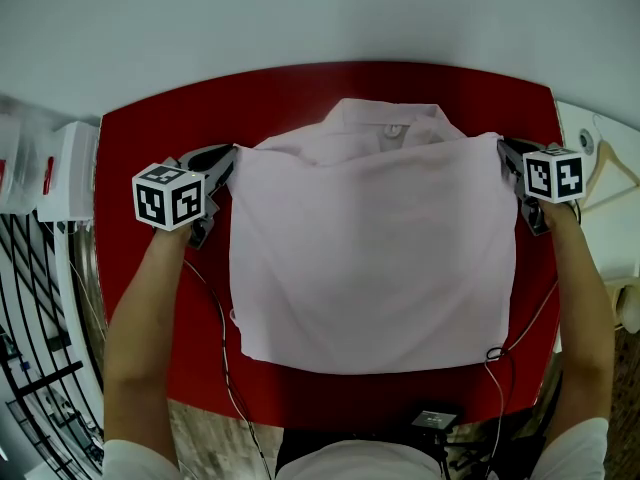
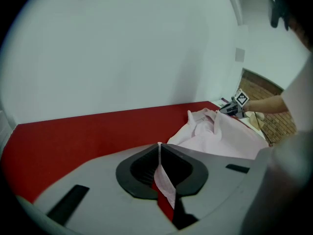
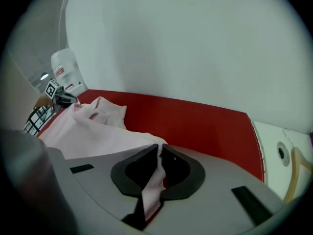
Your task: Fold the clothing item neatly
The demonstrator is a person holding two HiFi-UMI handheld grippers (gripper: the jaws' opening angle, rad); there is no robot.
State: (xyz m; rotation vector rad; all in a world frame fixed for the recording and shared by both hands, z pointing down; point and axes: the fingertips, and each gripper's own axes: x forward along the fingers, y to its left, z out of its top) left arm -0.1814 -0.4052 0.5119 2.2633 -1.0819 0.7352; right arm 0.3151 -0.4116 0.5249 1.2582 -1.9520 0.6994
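Observation:
A pale pink shirt lies folded on the red table, its collar at the far side. My left gripper is shut on the shirt's far left corner, and a strip of pink cloth is pinched between its jaws. My right gripper is shut on the far right corner, with cloth running through its jaws too. The held edge is stretched between the two grippers. In the left gripper view the shirt spreads toward the right gripper.
A white wall rises behind the table. A black wire rack and white packets stand at the left. At the right sits a white surface with a wooden hanger. Cables hang off the table's near edge.

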